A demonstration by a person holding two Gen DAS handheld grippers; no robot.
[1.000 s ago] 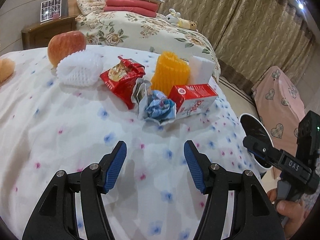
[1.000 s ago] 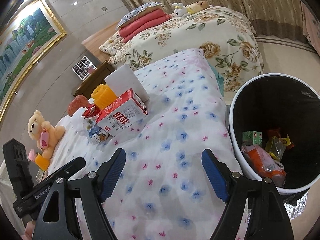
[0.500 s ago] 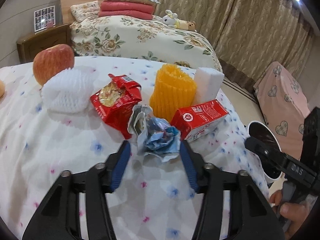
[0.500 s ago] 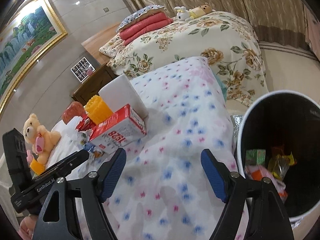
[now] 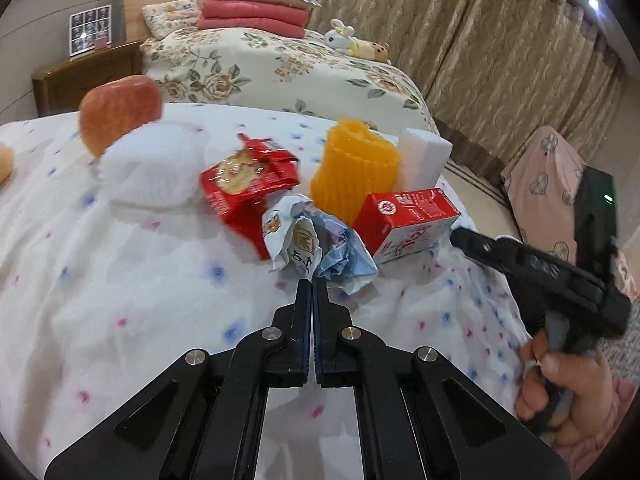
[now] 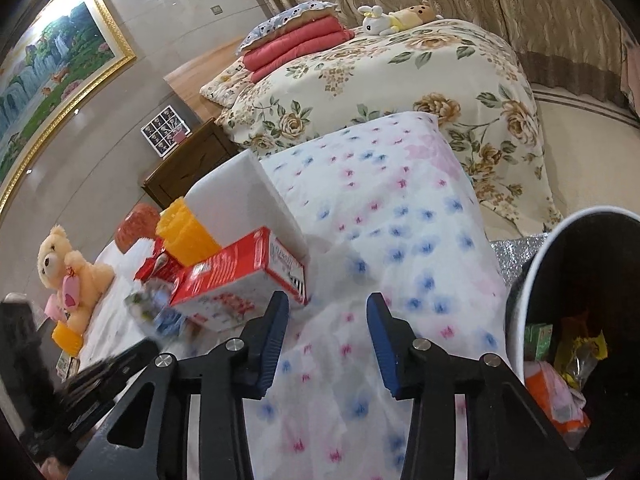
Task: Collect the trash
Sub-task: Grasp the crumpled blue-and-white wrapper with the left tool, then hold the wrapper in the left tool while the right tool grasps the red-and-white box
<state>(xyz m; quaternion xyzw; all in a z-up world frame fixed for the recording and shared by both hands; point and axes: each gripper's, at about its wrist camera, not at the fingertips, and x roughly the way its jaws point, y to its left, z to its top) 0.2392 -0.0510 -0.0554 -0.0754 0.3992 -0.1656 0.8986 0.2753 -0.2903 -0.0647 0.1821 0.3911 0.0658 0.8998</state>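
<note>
On the cloth [image 5: 120,280], one apple [image 5: 120,116] (two wrappers [image 5: 320,248]).

Each view rides a hand-held gripper, looking forward and down along its fingers, close over the flower-print worktop [image 5: 120,288]. The left wrist view faces the floral bed [image 5: 280,68] and curtains; the right looks along the worktop's right edge, bin [image 6: 532,280] alongside. Both share the red carton [image 5: 408,216], bed and nightstand [image 6: 188,168].

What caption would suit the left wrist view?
Left gripper pinches shut on a crumpled wrapper among snack packets on a flowered bedspread.
</note>
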